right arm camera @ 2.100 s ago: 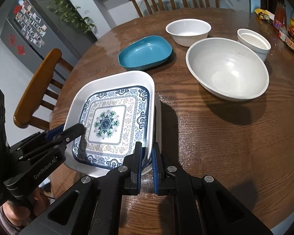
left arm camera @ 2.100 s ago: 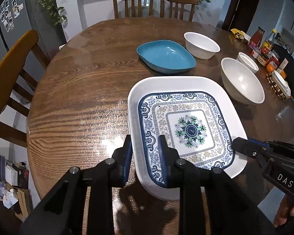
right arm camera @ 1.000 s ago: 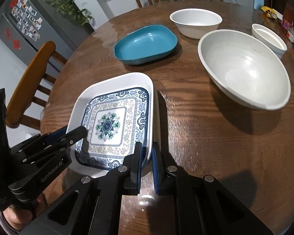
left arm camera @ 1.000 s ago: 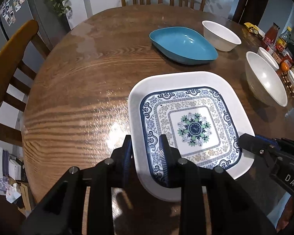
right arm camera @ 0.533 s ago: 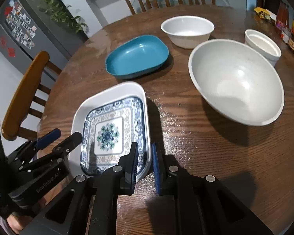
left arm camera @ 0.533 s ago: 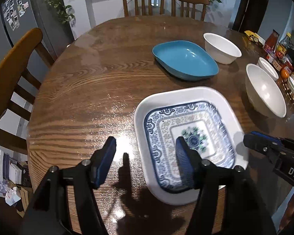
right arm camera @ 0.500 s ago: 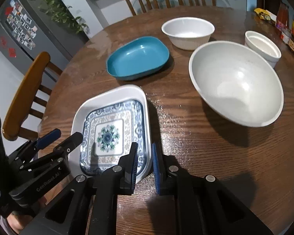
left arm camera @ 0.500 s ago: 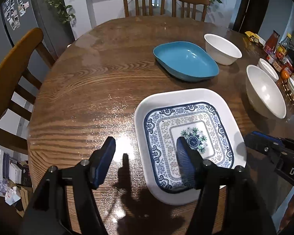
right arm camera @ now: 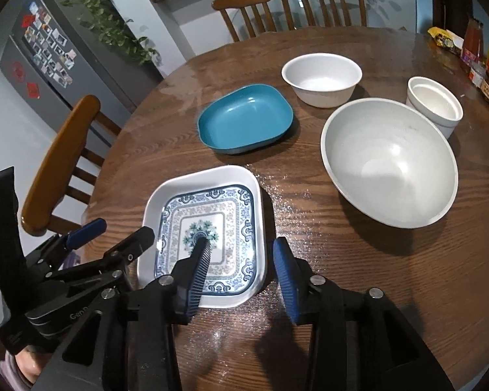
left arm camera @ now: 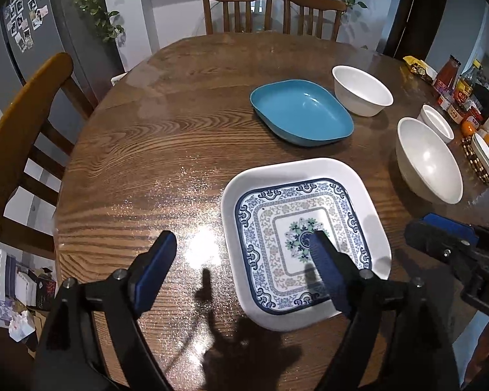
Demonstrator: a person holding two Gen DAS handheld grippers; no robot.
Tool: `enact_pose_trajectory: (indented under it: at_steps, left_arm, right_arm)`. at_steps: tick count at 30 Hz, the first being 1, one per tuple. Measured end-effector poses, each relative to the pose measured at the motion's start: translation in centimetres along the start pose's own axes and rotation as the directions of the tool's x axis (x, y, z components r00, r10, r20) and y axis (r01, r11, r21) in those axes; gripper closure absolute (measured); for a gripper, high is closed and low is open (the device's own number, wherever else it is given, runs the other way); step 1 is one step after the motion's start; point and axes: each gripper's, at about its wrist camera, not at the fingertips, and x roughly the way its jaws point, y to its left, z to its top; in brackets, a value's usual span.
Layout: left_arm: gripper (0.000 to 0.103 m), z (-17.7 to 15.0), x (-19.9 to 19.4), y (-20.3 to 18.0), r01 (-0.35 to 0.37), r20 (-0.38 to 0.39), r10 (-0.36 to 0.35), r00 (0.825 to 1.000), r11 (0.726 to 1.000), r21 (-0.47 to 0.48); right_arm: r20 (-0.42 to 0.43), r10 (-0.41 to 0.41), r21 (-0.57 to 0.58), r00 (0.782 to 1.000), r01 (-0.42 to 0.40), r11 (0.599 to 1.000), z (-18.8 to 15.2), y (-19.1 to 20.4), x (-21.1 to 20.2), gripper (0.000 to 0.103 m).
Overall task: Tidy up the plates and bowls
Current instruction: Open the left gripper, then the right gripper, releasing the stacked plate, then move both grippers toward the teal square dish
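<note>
Resting flat, the patterned square plate [left arm camera: 304, 241] looks stiff, glossy (likely slippery); grip its raised rim at nine and three o'clock, since the left gripper [left arm camera: 241, 252] and right gripper [right arm camera: 241, 255] have just spread their jaws and hold nothing.

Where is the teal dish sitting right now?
In the right wrist view the teal dish lies mid-table, just beyond the patterned square plate, with the small white bowl to its right.

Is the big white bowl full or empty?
Empty. The big white bowl sits upright on the wooden table, and its bare white inside shows all the way down.
</note>
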Motion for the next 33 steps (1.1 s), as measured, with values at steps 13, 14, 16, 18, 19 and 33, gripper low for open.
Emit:
enact_pose_trajectory:
  at_steps: [13,14,16,18,19,33]
  left_arm:
    - [0.006,0.3,-2.0,-1.4,0.023,-0.003,-0.023,1.000,1.000,0.013]
    - [0.005,0.3,-2.2,-1.5,0.024,-0.003,-0.024,1.000,1.000,0.016]
    - [0.005,0.2,-2.7,-1.9,0.025,0.000,-0.025,1.000,0.999,0.023]
    - [0.005,0.1,-3.1,-2.0,0.026,0.005,-0.026,1.000,0.999,0.026]
    - [0.005,0.1,-3.3,-2.1,0.027,0.008,-0.028,1.000,0.999,0.029]
    - [0.005,0.0,-6.4,-3.5,0.056,0.052,-0.057,0.997,0.998,0.027]
  right_arm:
    - [0.045,-0.018,0.014,0.999,0.018,1.000,0.4,-0.9,-2.8,0.050]
    - [0.047,-0.018,0.016,0.999,0.017,1.000,0.4,-1.0,-3.0,0.050]
    - [0.052,-0.016,0.022,0.999,0.015,1.000,0.3,-1.2,-3.3,0.050]
    - [0.059,-0.016,0.025,0.998,0.014,1.000,0.4,-1.4,-3.6,0.050]
    - [0.062,-0.016,0.025,0.998,0.014,1.000,0.4,-1.4,-3.7,0.050]
    - [0.102,0.014,-0.005,0.995,-0.014,1.000,1.3,-1.4,-5.4,0.049]
